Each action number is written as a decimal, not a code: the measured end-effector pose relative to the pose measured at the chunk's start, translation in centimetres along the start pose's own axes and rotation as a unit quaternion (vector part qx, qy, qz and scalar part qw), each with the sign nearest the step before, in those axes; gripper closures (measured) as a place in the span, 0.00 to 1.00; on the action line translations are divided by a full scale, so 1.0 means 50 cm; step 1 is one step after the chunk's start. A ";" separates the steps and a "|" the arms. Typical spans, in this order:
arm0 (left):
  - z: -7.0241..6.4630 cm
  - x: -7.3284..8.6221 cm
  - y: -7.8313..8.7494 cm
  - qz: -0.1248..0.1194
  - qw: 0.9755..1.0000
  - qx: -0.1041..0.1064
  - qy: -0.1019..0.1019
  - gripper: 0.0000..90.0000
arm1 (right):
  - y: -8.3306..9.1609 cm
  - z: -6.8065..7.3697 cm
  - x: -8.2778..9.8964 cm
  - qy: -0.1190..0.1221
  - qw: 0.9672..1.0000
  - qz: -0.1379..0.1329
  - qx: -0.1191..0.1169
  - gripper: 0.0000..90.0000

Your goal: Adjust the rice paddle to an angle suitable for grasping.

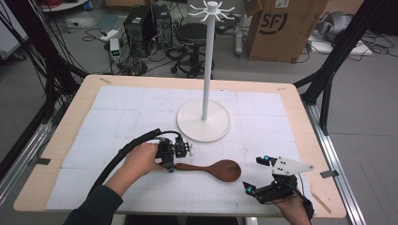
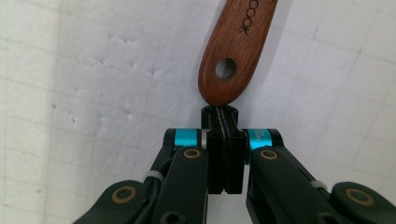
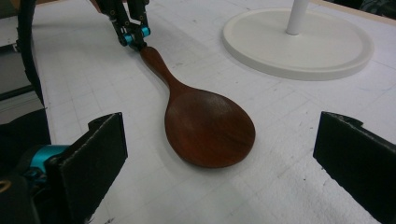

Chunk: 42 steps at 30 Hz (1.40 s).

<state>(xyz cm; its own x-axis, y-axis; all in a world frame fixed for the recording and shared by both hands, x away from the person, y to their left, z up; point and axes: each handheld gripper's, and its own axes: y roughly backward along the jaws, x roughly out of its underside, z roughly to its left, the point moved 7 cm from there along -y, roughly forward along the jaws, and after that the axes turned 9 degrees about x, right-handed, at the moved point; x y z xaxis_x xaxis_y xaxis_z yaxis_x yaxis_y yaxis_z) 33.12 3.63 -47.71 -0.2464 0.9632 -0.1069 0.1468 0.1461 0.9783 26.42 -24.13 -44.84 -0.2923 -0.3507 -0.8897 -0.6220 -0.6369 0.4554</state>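
**A Laboratory Recording Station**

A lab or research workspace is indicated. The wooden surface (image 1: 61,140) is covered with a white gridded mat (image 1: 141,112), as used for measured setups. It is framed by black metal struts (image 1: 328,70), and bundles of black cables (image 1: 51,70) are hung at the left. On the grey floor behind, computer towers (image 1: 148,23), a power strip (image 1: 109,34), loose wiring, a black stool (image 1: 193,33) and a cardboard shipping box (image 1: 281,28) are seen.
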 end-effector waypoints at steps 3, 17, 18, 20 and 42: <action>0.001 -0.008 0.000 -0.003 1.000 0.001 0.001 1.00 | 0.000 0.000 0.000 0.001 1.000 0.000 0.000 0.02; 0.025 -0.056 -0.001 -0.033 0.999 -0.015 0.023 1.00 | 0.006 -0.002 0.003 -0.002 1.000 -0.001 0.002 0.02; 0.026 -0.057 -0.001 -0.033 0.999 -0.014 0.021 1.00 | 0.006 -0.002 0.003 -0.002 1.000 0.000 0.002 0.02; 0.026 -0.056 -0.001 -0.035 0.999 -0.014 0.019 1.00 | 0.006 -0.003 0.004 -0.001 1.000 0.000 0.001 0.02; -0.005 0.019 0.074 -0.125 0.992 0.017 0.005 0.71 | 0.005 -0.004 0.007 -0.001 1.000 0.003 0.003 0.02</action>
<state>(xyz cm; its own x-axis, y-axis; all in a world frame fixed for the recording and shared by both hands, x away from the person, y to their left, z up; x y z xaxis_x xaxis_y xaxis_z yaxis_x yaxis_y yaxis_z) 33.18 5.01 -44.13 -0.2878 0.8937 -0.3442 0.1120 0.3883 0.9147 26.29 -24.56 -45.04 -0.2977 -0.3521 -0.8874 -0.6241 -0.6316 0.4600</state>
